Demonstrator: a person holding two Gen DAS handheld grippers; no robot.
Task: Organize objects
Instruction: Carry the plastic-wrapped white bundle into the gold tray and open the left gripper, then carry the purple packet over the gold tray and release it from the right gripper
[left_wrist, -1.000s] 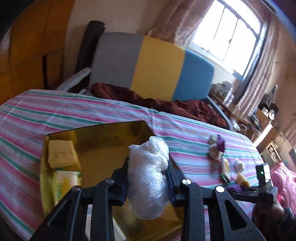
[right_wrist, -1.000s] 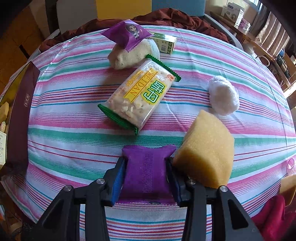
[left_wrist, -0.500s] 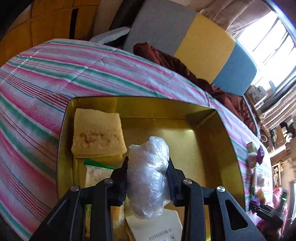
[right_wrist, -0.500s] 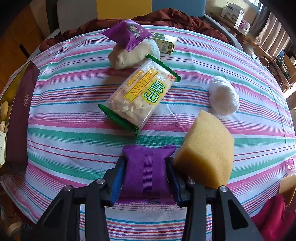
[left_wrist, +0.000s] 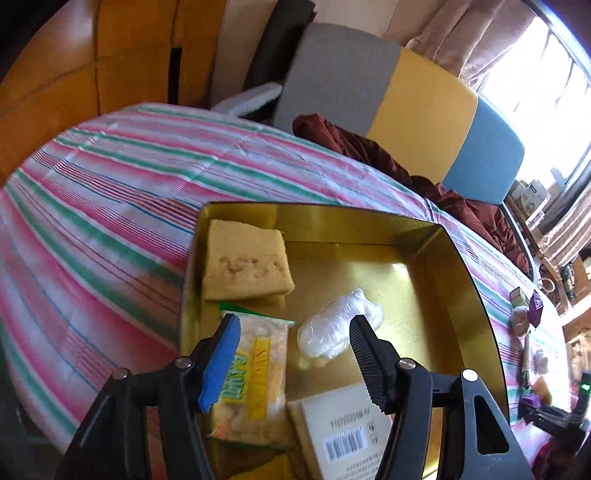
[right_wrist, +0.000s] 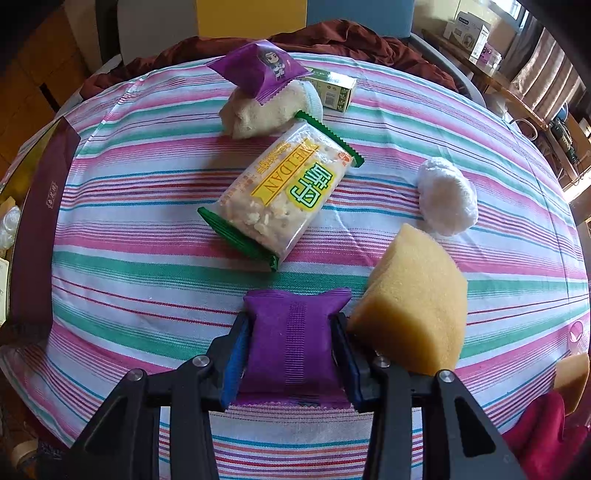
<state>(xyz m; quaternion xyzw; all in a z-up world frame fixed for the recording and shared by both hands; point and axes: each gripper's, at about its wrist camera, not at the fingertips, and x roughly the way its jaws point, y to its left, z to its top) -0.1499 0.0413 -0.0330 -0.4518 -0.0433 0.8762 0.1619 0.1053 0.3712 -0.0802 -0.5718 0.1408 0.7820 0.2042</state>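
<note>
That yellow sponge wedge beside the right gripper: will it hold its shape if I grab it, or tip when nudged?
The sponge looks porous, so it is probably light and would squash between the fingers. It stands tall on the striped cloth, so a nudge may topple it. Its rough surface likely will not slip.

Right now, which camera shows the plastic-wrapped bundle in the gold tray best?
The left wrist view: the plastic-wrapped bundle lies whole on the gold tray floor, between the open left gripper jaws. The right wrist view shows only a sliver at its left edge.
</note>
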